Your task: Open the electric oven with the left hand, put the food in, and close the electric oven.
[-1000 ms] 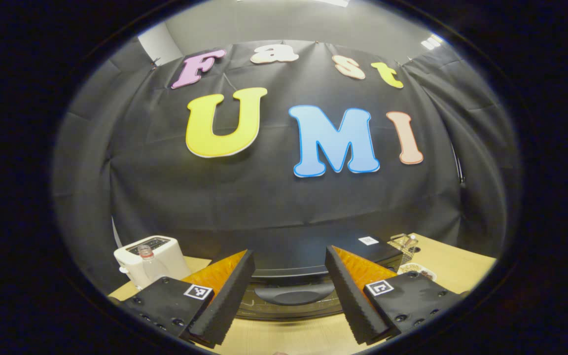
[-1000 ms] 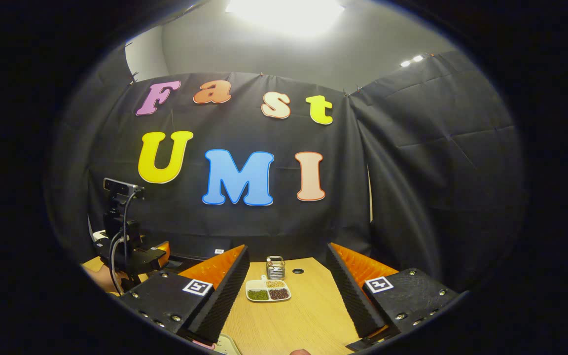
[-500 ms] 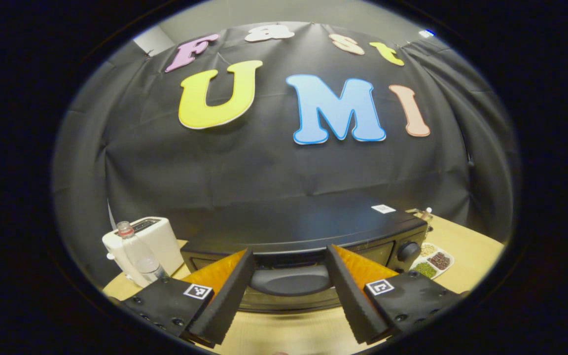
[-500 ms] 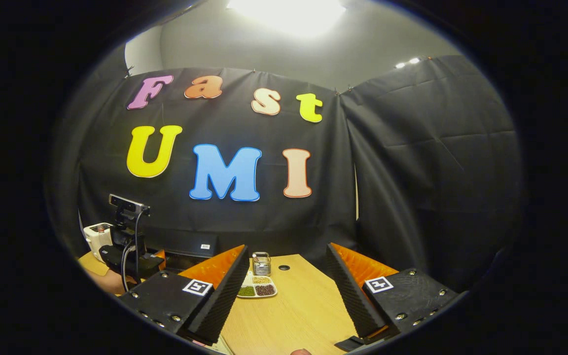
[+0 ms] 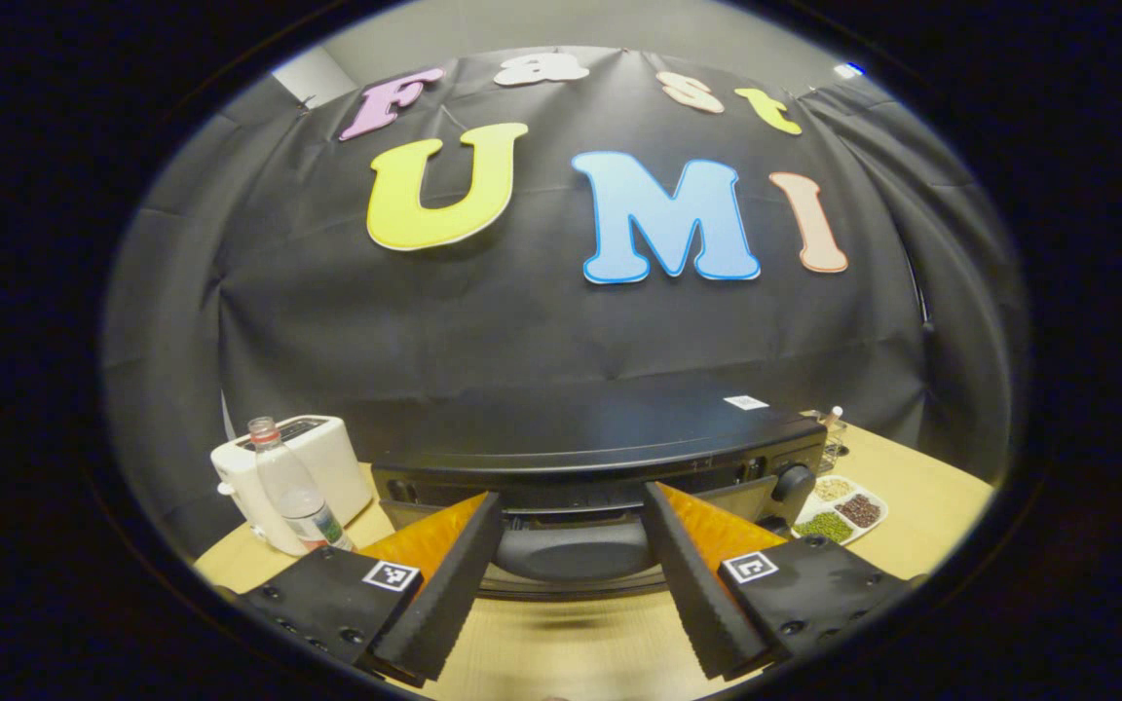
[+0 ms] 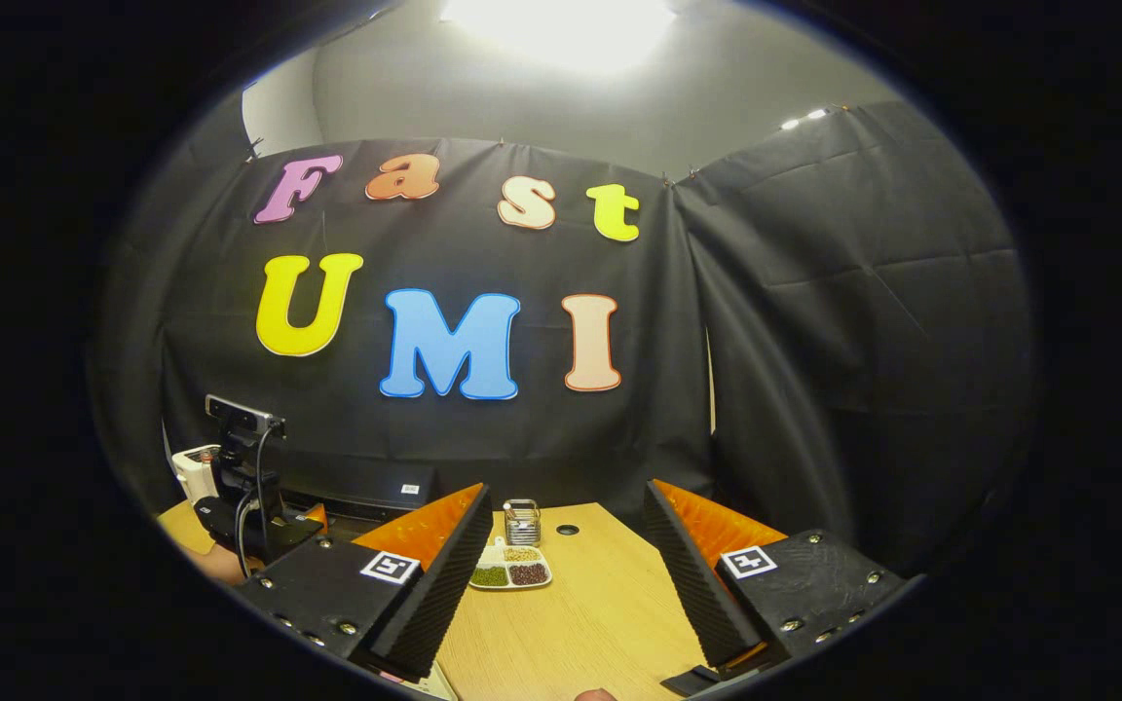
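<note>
The electric oven [image 5: 600,443] stands on the table [image 5: 571,647] straight ahead of the left tool [image 5: 569,584], whose two fingers are spread apart with nothing between them but the oven's door handle [image 5: 573,550], a dark bar whose long axis runs left to right, across the line of approach. The handle sits in the gap between the fingers, close in, though I cannot tell if either finger touches it; judging by this, the door has yet to be pulled, and the move ahead calls for closing on that bar. The left tool is plainly the nearer one: in the right gripper view the right tool [image 6: 566,584] hangs over bare table, fingers also apart and empty, with the oven [image 6: 356,482] off to its far left. Counted: one oven, one white toaster [image 5: 293,477] and one bottle [image 5: 293,492] at the oven's left, one divided dish [image 5: 839,506] of beans and grains at its right, and one small wire holder [image 6: 521,522] beyond that dish.
</note>
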Demonstrator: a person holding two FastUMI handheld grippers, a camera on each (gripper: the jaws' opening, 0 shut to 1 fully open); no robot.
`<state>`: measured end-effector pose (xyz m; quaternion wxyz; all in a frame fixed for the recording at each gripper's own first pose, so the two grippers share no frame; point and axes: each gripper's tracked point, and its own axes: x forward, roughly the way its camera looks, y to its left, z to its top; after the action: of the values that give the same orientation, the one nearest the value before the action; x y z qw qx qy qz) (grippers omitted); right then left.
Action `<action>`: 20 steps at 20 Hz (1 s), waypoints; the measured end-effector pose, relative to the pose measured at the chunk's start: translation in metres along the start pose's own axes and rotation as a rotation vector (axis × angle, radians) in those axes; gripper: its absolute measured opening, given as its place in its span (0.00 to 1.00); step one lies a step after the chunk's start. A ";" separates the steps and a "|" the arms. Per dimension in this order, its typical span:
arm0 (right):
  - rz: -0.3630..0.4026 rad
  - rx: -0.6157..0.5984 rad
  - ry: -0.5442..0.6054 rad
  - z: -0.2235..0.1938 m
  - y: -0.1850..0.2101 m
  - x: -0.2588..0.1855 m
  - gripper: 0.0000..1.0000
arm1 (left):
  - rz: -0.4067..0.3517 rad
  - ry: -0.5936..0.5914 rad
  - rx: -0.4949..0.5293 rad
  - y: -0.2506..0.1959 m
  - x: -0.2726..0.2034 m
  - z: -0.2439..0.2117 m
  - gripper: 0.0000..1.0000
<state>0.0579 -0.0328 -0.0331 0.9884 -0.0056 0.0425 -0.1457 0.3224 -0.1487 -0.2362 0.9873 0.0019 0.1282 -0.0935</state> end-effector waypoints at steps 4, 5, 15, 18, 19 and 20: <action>0.019 0.011 0.013 -0.004 -0.004 -0.002 0.97 | 0.004 0.012 0.014 -0.002 -0.019 -0.011 0.98; 0.023 0.014 0.013 -0.004 -0.005 -0.002 0.97 | 0.004 0.017 0.021 -0.003 -0.024 -0.014 1.00; 0.065 0.014 0.046 -0.015 -0.016 -0.018 0.97 | 0.019 0.095 0.043 -0.009 -0.059 -0.058 1.00; 0.073 0.011 0.054 -0.017 -0.020 -0.023 0.97 | 0.027 0.122 0.062 -0.011 -0.069 -0.074 1.00; 0.076 0.009 0.059 -0.018 -0.020 -0.025 0.97 | 0.027 0.135 0.062 -0.012 -0.071 -0.081 1.00; 0.077 0.005 0.062 -0.020 -0.022 -0.025 0.97 | 0.028 0.147 0.061 -0.013 -0.073 -0.088 0.98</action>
<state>0.0256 -0.0464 -0.0504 0.9915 0.0028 0.0731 -0.1078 0.2284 -0.1461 -0.3031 0.9759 0.0405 0.1976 -0.0833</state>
